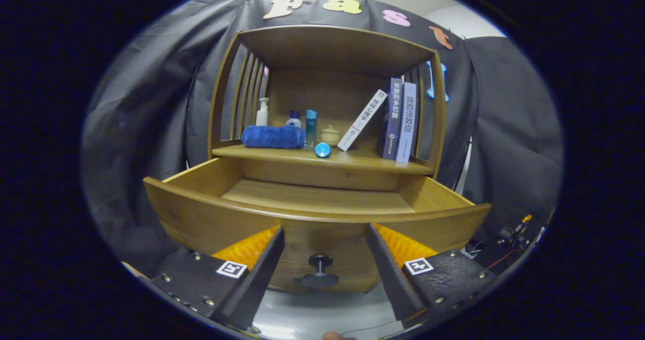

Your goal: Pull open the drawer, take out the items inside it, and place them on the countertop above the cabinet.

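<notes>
The gripper (pixel 325 234) is released, its fingers spread wide either side of the knob (pixel 320 268) at lower centre, touching nothing. The drawer (pixel 317 199) stands pulled open mid-frame, its visible floor bare. Risk: reaching in blind could knock the front lip, or miss anything hidden behind it.

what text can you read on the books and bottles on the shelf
"拖延心理学": leaning white book
"贪婪的多巴胺": dark blue book
"路西法效应": lilac book
Bottles: print too small to read.
Gripper open, fingers either side of the drawer knob.
</notes>
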`<action>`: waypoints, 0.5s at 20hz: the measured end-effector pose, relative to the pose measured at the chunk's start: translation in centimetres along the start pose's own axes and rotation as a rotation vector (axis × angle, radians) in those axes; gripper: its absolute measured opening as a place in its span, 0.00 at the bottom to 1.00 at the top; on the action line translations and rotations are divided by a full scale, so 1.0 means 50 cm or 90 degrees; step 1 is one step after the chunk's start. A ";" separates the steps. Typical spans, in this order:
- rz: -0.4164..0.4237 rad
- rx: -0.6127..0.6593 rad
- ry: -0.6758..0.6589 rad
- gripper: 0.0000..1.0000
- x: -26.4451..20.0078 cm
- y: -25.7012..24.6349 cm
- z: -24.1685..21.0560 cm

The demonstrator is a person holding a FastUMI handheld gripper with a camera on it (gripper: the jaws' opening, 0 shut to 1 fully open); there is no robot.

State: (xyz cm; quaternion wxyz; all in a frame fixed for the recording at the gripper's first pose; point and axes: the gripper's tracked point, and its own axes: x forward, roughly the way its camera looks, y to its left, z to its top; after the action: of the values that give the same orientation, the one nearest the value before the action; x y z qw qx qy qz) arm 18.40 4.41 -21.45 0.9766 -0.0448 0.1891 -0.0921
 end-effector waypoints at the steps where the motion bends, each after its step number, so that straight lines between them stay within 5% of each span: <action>1: 0.001 0.001 0.001 0.98 0.005 -0.001 -0.001; 10: -0.001 0.005 0.007 0.99 0.092 0.006 0.025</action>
State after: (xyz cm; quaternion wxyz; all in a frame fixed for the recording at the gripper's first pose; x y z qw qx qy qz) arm 23.11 3.86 -21.97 0.9757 -0.0403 0.1942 -0.0935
